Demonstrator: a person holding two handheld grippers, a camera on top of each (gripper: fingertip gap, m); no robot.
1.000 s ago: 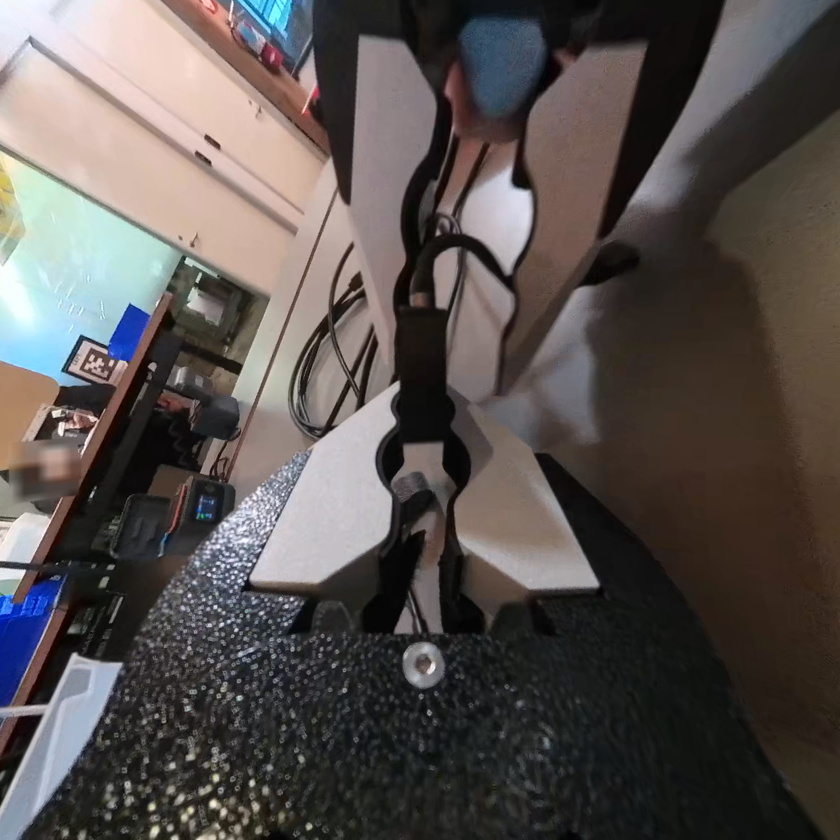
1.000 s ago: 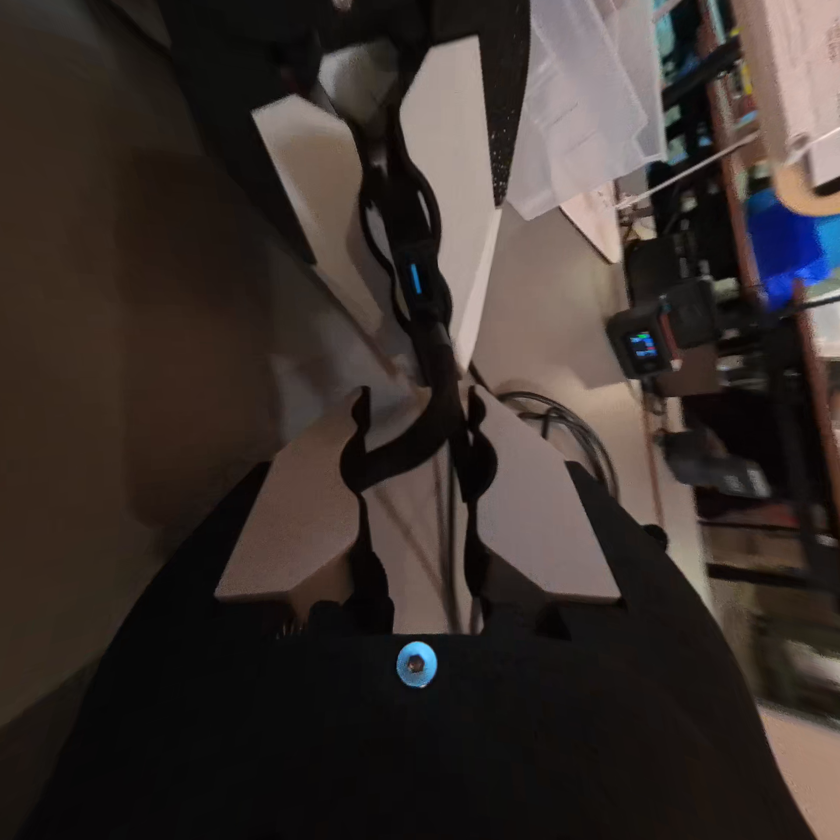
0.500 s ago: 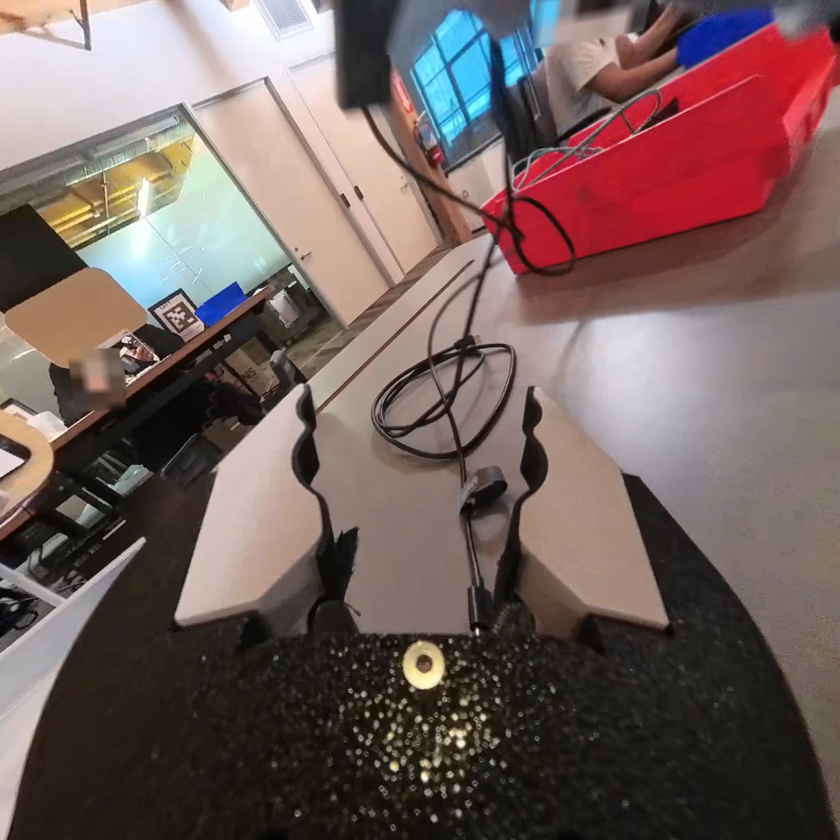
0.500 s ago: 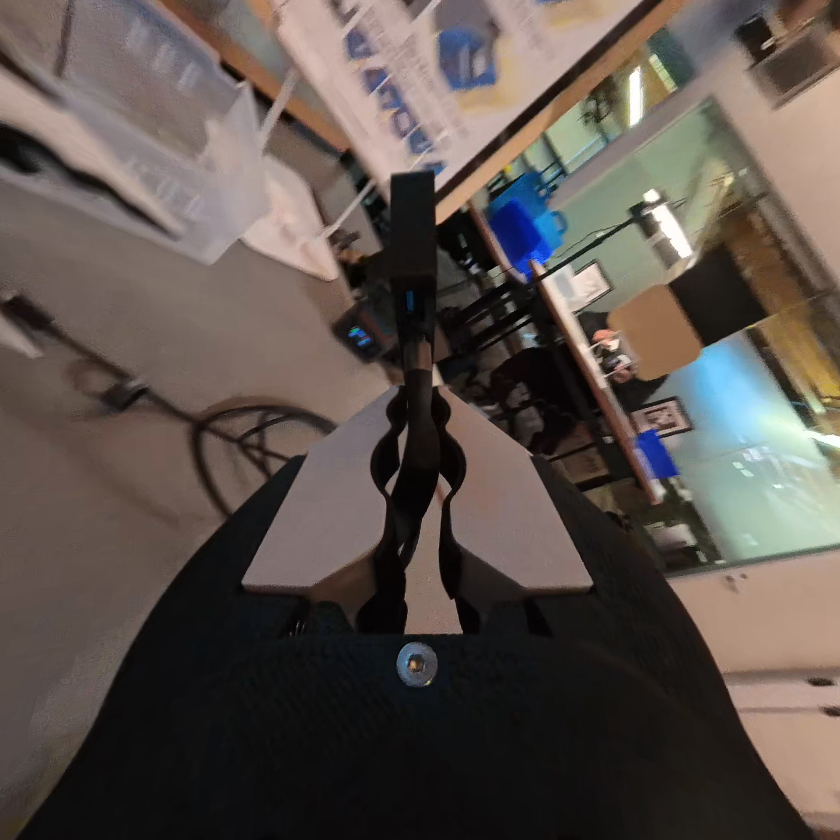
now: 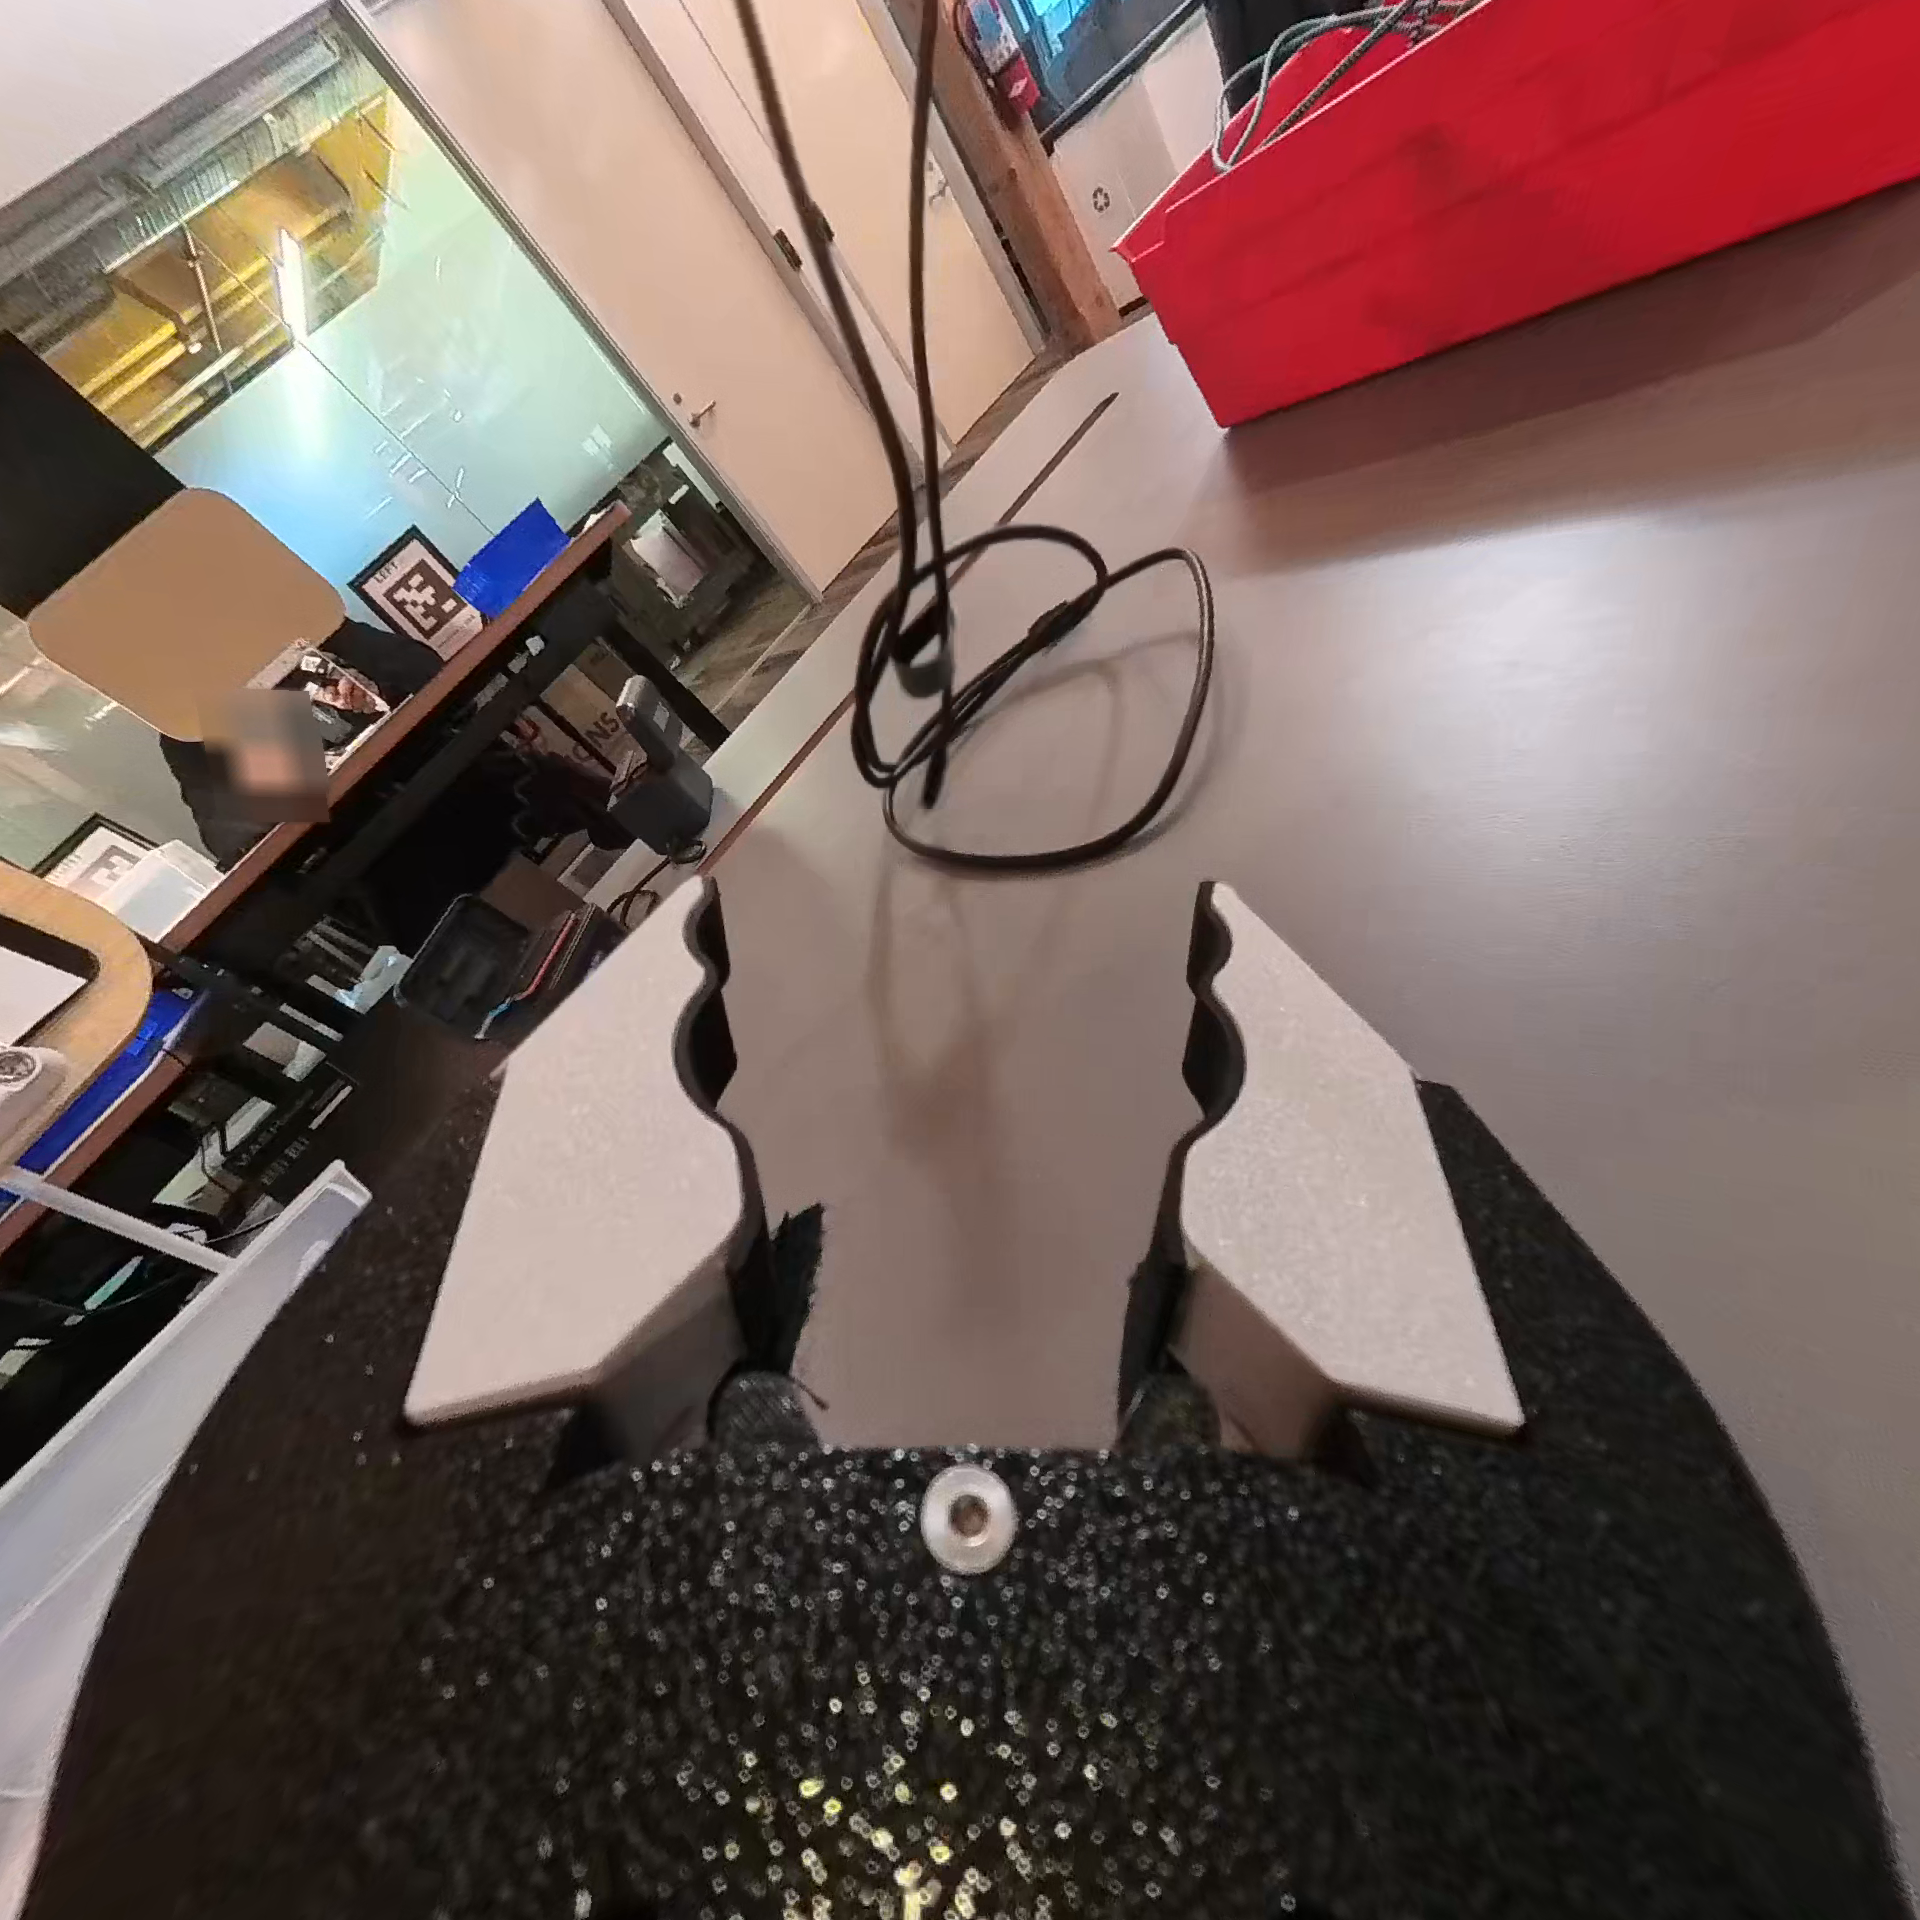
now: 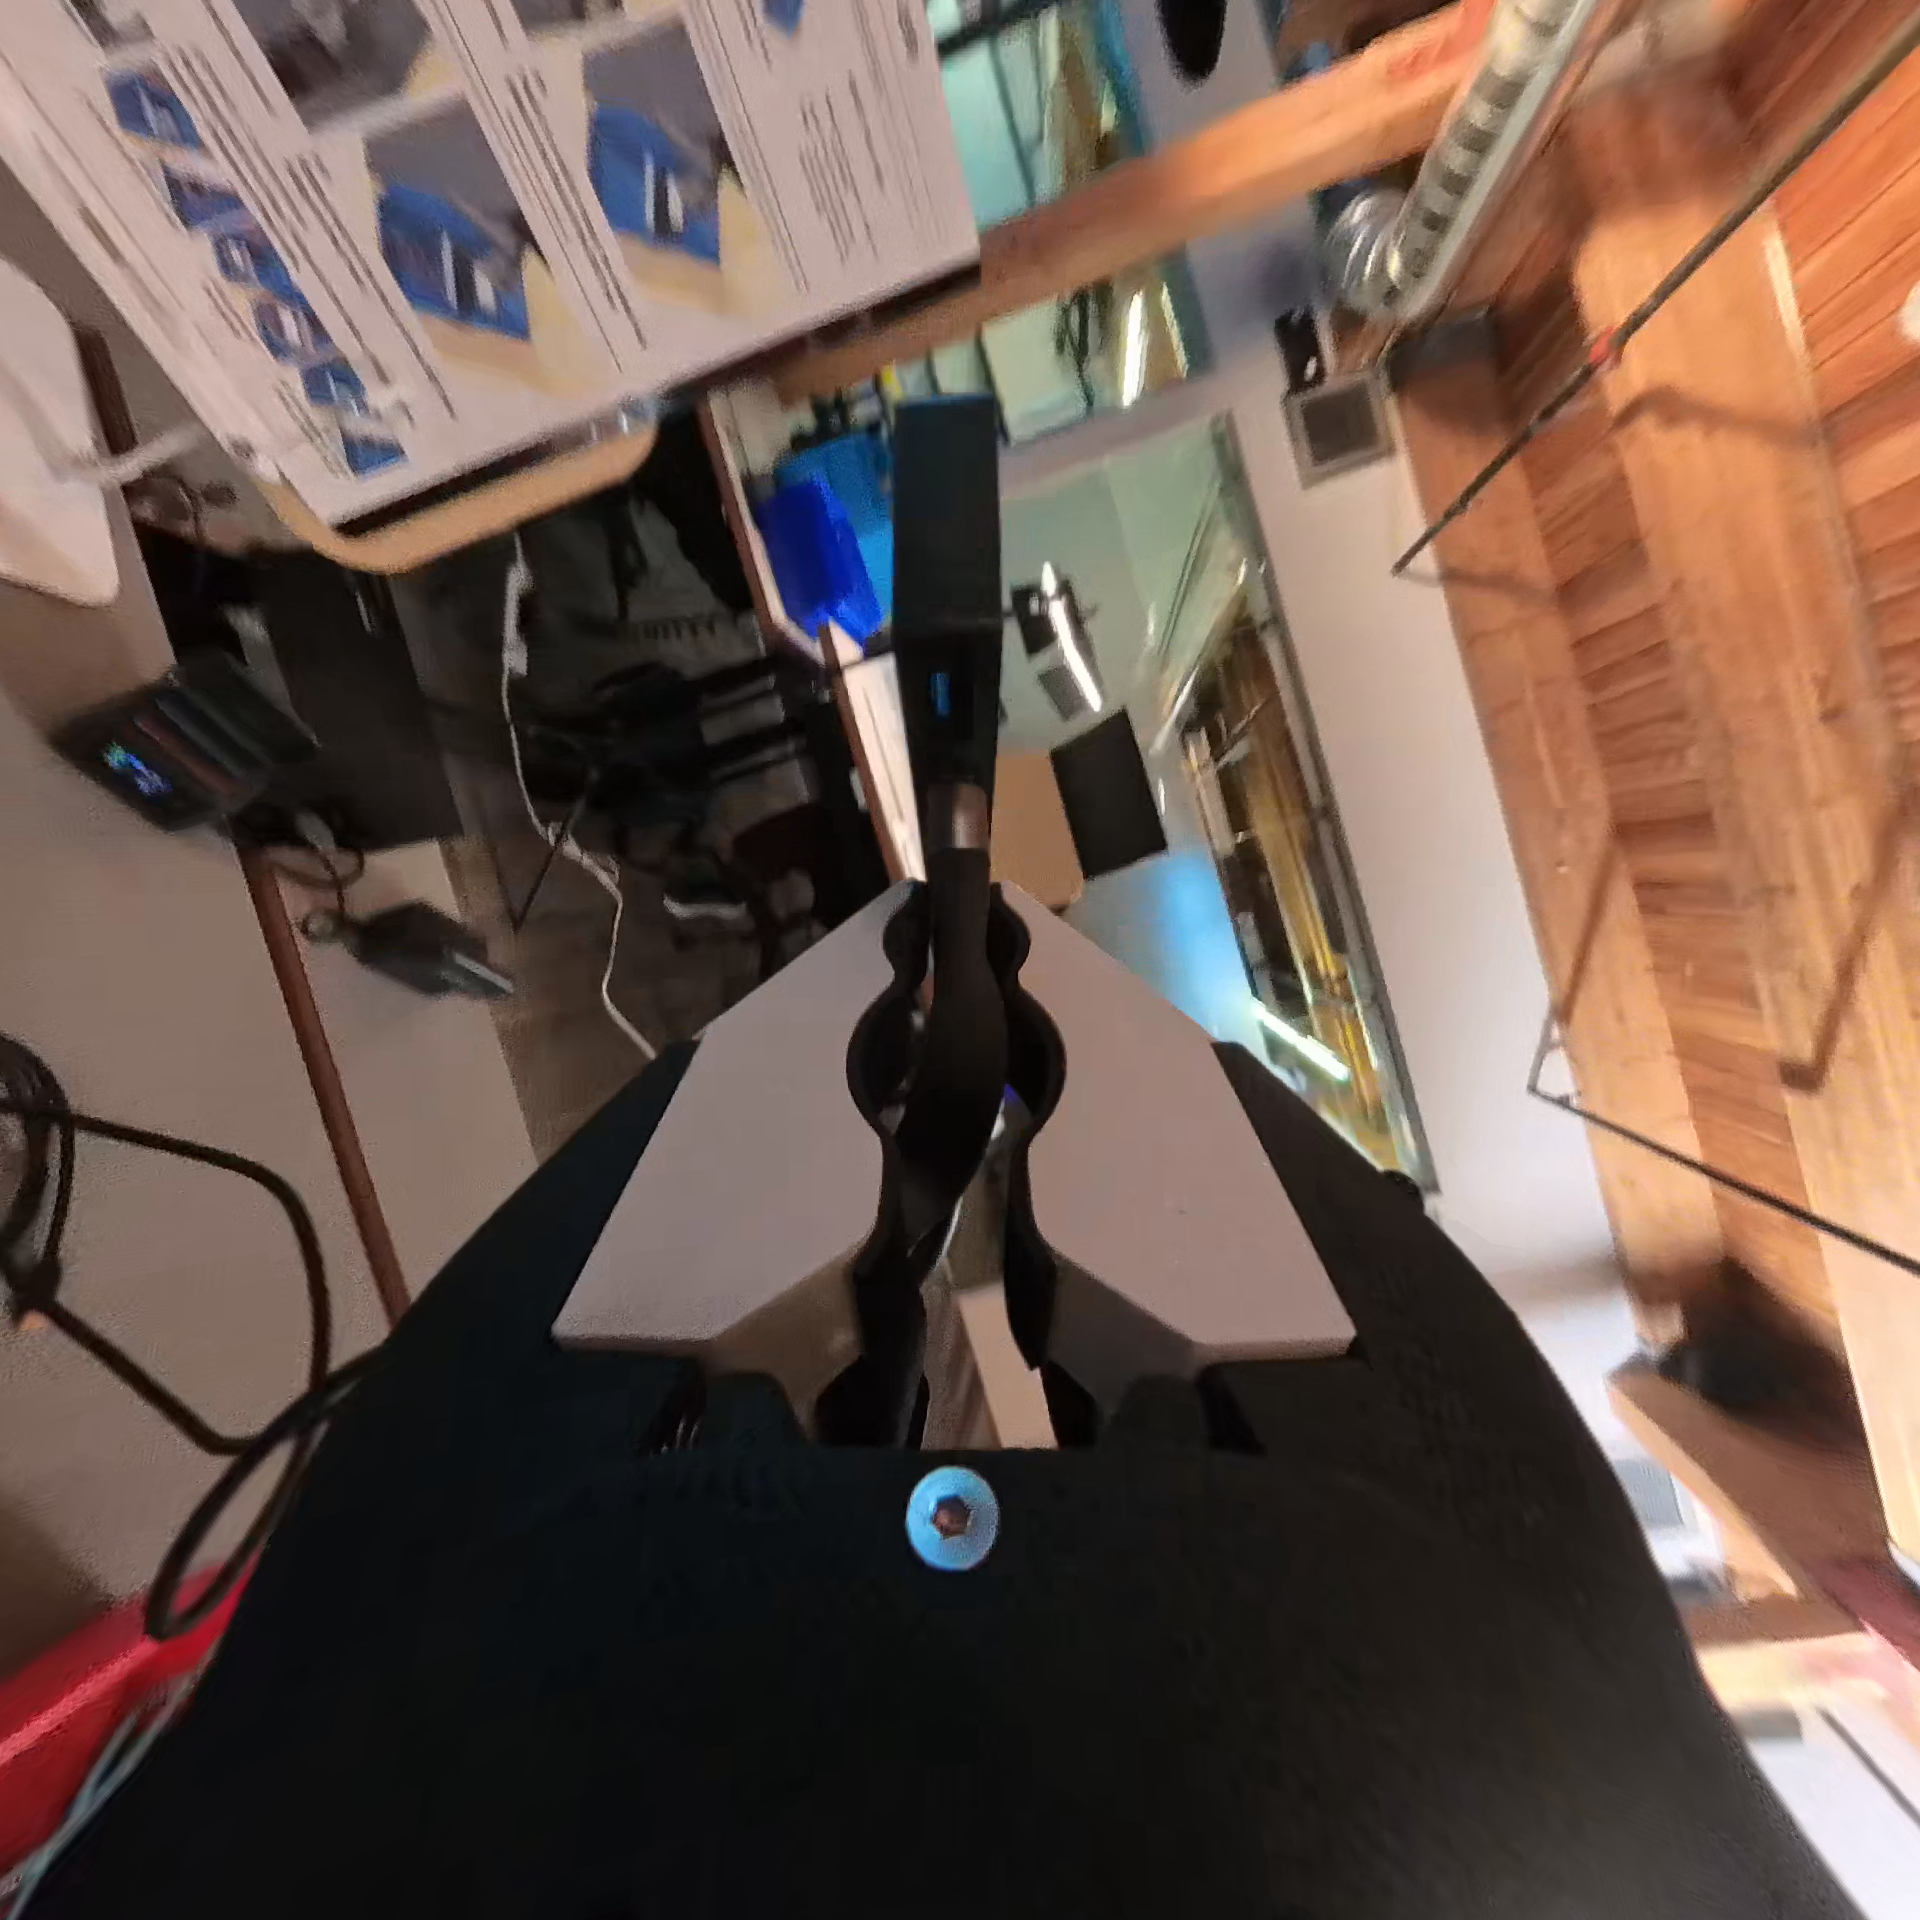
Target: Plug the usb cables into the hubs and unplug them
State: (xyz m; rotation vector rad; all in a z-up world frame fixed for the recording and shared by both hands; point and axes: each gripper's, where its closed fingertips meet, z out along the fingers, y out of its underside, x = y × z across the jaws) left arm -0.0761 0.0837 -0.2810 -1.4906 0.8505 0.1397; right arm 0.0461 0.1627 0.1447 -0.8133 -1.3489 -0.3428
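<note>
The grey table (image 5: 1507, 727) takes up most of the left wrist view, running away from the near edge toward the cream doors and glass wall at the far end. On its far right sits a red bin (image 5: 1538, 187), with a thin cord looping over its rim. To the left, past the table's edge, stands a second desk where a person is seated; a tag with a black-and-white square pattern stands on it.

Over the near part of the table the left gripper (image 5: 961, 1049) is spread wide, its pale fingers (image 5: 592, 1174) well apart with bare tabletop showing between them. Just beyond its tips a black usb cable (image 5: 1081, 727) lies in a loose coil, and two strands of it rise straight up out of the top of the view.

The right gripper (image 6: 954, 940) is lifted off the table and tilted toward shelves, hanging papers and a wooden ceiling. Its jaws are pinched together on the thick black lead of the hub (image 6: 945, 582), a slim dark block that stands out past the fingertips, far above the table, with a small blue port on its face. At the left of that view the same coil of cable shows on the table, and a corner of the red bin lies at the near left.
</note>
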